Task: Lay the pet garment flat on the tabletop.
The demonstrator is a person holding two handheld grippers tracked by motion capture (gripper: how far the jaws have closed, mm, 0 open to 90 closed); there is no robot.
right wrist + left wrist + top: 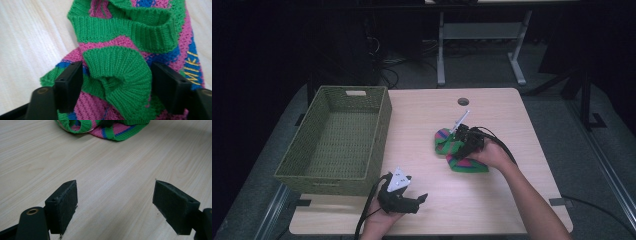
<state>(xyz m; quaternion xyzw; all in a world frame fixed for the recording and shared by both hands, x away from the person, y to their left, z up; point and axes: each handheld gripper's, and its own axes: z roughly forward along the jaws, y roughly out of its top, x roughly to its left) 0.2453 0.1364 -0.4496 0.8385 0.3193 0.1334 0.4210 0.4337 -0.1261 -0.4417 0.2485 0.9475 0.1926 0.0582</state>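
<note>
Right gripper, jaws spread and not yet clamped, straddles a green cuff of the striped knit garment, which lies crumpled mid-desk, running diagonally toward the person.

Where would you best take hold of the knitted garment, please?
Grip the garment by its raised green ribbed cuff fold, coming from above. That fold stands up off the table, and the right gripper already has its open jaws either side of it.
</note>
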